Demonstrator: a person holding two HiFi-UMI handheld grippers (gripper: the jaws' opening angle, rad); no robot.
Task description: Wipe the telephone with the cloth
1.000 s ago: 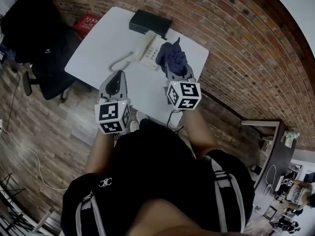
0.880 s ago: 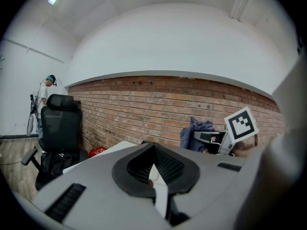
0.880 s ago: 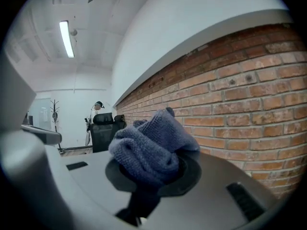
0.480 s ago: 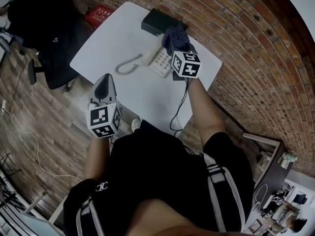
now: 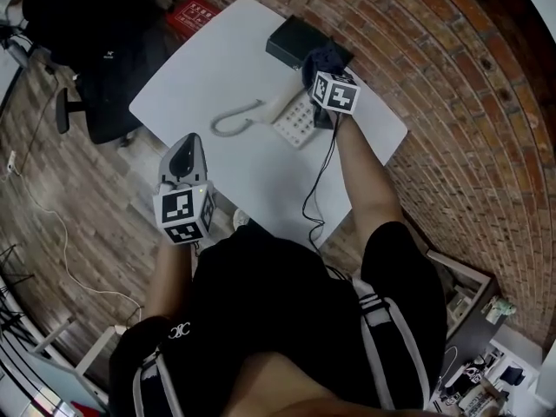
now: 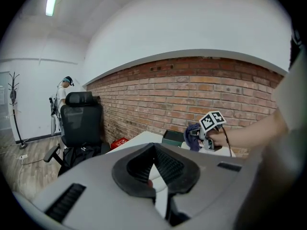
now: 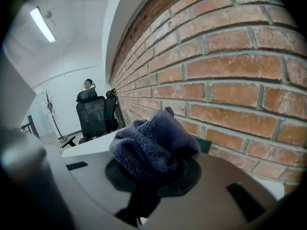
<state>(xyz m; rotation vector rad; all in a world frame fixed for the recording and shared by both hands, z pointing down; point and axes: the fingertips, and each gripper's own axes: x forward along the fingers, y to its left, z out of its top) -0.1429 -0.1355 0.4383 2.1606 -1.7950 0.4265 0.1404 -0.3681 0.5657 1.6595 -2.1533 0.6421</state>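
One phone [image 5: 294,122] and one black box [image 5: 294,40] on the tabletop [image 5: 217,72]. Right claw [image 5: 321,69] pinches the one blue cloth [image 7: 151,145]; left claw [image 6: 154,151] is squeezed together, empty.

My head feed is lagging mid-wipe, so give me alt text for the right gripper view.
The right gripper is shut on a bunched dark blue knitted cloth, close to a red brick wall. Behind it are a white table and black office chairs.

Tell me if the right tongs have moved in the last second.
Yes. The right tongs, gripping the cloth, went forward across the telephone: from its near edge to its far end, beside the black box.
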